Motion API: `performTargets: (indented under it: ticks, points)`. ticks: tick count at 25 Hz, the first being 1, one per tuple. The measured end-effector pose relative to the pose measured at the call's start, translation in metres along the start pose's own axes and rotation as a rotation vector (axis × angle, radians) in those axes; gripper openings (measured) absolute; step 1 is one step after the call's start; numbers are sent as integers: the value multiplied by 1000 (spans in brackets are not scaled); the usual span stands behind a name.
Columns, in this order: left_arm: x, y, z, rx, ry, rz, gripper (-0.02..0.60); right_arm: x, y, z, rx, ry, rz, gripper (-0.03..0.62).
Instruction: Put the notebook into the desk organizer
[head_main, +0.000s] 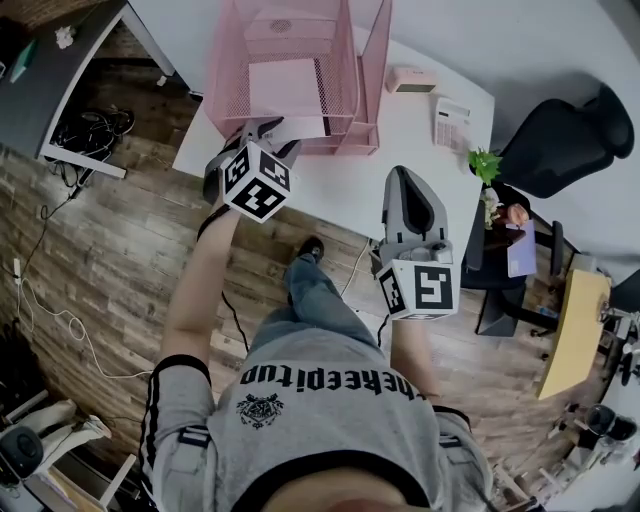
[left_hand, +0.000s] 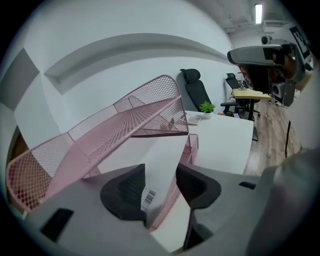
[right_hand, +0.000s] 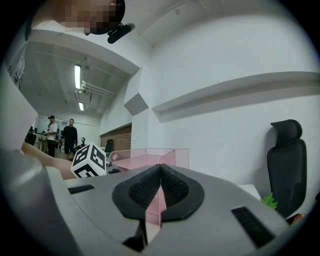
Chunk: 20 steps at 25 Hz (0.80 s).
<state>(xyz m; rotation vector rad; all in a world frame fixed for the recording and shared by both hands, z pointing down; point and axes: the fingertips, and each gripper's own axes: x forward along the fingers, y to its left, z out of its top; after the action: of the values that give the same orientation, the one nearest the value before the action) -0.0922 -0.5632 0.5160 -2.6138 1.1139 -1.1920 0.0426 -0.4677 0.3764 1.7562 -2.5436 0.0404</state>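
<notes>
- Left gripper: fingers partly open, loose around notebook.
- Notebook stands in organizer, 12 o'clock on bench.
- Right gripper: fingers closed, empty, 5 o'clock of organizer.

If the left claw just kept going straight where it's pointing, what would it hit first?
The notebook, which already stands between the left gripper's open jaws. Beyond it is probably the mesh of the pink organizer.

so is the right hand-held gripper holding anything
No, in the right gripper view the right hand-held gripper has its jaws closed together with nothing between them.
</notes>
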Motion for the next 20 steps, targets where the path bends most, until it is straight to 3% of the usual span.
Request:
performTargets:
  ticks: [4,9,15,18,20]
  points:
    - [5,-3,-3,-38,4,-50,224,2,1,0,-4,6,3,2]
    - [2,-9,-1,-27,-11,-71,273,0,3,1,-7,3,5,2]
    - [-14,-17,5,-58,-61,-59,278,-5,6,4,0,-9,8,2]
    - [-29,-21,8,-108,-107,-44,276,-9,13,7,0,-16,19,2]
    - [-39,-23,10,-155,-145,-38,243,-13,18,8,3,-19,24,2]
